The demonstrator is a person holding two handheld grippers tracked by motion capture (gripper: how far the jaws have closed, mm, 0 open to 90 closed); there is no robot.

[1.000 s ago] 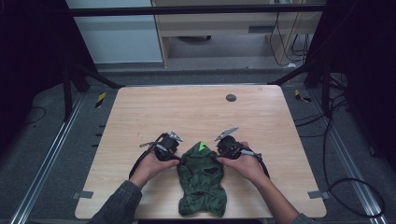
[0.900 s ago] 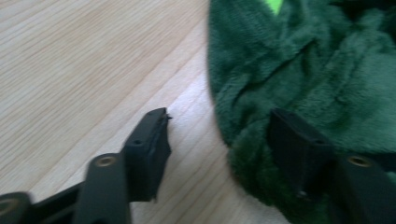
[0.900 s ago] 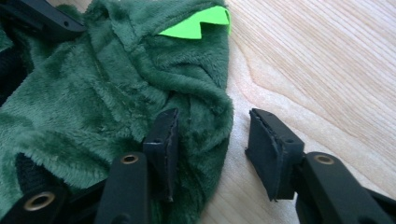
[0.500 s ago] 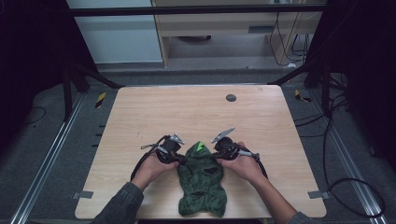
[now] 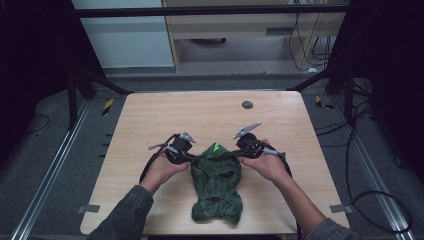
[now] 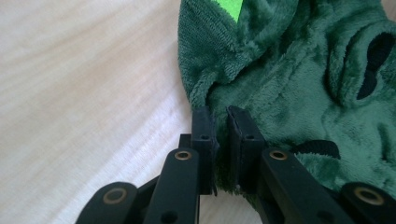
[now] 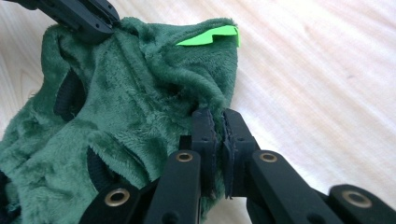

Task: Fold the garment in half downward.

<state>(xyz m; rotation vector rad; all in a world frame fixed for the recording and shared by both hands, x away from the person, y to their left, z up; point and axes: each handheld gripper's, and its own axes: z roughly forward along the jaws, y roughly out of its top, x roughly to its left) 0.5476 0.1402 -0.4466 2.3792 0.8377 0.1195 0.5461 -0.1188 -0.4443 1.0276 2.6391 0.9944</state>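
Observation:
A dark green plush garment [image 5: 216, 187] with a bright green patch [image 5: 217, 147] near its far end lies on the wooden table [image 5: 150, 120], towards its near edge. My left gripper [image 5: 196, 158] is shut on the garment's left edge, and in the left gripper view its jaws pinch the fleece [image 6: 289, 88] at the gripper [image 6: 219, 116]. My right gripper [image 5: 237, 153] is shut on the right edge; the right gripper view has the gripper [image 7: 217, 122] clamping the fleece [image 7: 126, 116] below the green patch [image 7: 210, 36]. The left gripper's jaws [image 7: 84, 16] reach in at that view's top left.
A small dark round disc [image 5: 247, 104] sits near the table's far edge. Cables trail from both grippers off the table's near side. Dark metal frame bars [image 5: 100, 82] stand behind the table's far corners.
Both grippers have drawn slightly towards the near edge with the garment's top held between them; the cloth has shifted a little with them.

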